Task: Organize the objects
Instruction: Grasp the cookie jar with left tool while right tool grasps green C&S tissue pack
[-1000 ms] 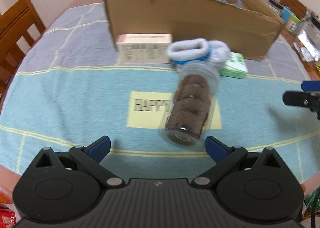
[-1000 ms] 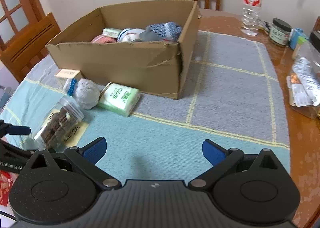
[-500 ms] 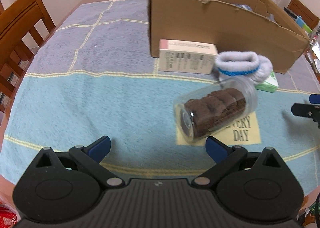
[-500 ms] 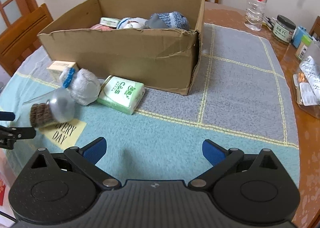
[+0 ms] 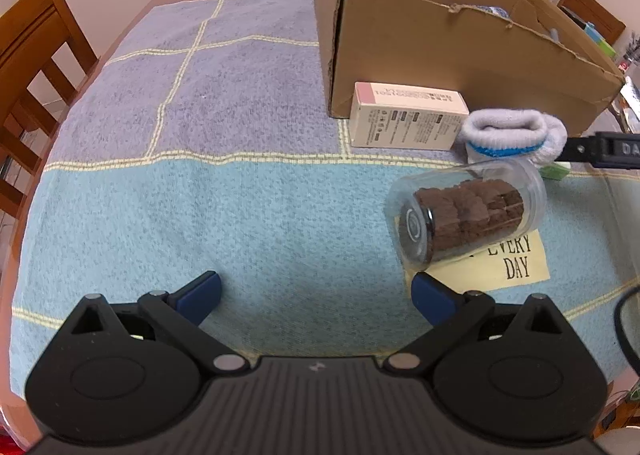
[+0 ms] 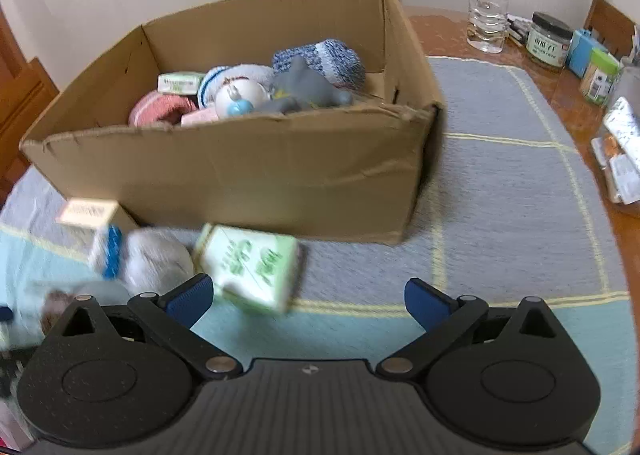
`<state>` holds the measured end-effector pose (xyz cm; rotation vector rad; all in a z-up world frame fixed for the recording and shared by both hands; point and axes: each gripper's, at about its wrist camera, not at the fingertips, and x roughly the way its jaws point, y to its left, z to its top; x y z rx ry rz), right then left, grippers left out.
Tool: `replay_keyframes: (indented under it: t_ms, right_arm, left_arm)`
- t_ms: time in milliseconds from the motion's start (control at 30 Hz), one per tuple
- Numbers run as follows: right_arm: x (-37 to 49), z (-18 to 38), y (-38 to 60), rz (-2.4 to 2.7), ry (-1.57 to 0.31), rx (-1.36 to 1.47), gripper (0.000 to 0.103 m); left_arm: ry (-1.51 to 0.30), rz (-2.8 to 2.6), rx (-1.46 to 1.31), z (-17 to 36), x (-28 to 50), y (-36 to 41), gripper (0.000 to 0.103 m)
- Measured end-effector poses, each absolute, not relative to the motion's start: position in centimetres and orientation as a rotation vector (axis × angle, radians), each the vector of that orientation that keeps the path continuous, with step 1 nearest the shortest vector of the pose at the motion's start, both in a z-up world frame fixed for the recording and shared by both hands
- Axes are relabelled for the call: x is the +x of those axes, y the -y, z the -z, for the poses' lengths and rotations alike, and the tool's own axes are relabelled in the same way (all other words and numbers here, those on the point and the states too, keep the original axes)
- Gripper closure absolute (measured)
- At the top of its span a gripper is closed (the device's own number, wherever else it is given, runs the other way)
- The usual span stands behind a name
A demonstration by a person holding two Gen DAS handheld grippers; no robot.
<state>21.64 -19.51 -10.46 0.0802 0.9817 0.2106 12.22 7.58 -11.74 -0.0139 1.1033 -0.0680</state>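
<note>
Left wrist view, left to right: wooden chair point(image 5: 32, 51) at the edge, blue-and-grey checked tablecloth point(image 5: 200, 183), then the left gripper point(image 5: 316, 295) low over the cloth, jaws spread wide, holding nothing. Further right, an open brown cardboard box point(image 5: 452, 55) with a white-and-pink carton point(image 5: 404, 115) touching its front wall, a rolled white sock with blue band point(image 5: 516, 133) beside the carton, and a clear plastic jar of brown cookies point(image 5: 464, 215) lying on its side over a yellow note card point(image 5: 508, 267). Right wrist view: right gripper point(image 6: 308, 301) also spread and empty, just beside a green-and-white tissue pack point(image 6: 252, 267); blurred. Step looks like approach-to-pick of a loose item. Next move probably calls for straddling the pack, closing, lifting it into the box.
</note>
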Motion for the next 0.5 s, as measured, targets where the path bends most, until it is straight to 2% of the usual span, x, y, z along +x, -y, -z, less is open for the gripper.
replay_keyframes:
  t_ms: [267, 500]
  right_arm:
    - [22.6, 11.4, 17.2, -0.227, -1.010, 0.090, 0.000]
    - [22.6, 12.0, 15.5, -0.187, -0.984, -0.059, 0.000]
  left_arm:
    - [-1.110, 0.111, -0.005, 11.6, 12.5, -8.1, 0.002]
    - [-1.108, 0.118, -0.015, 11.4, 12.6, -8.2, 0.002]
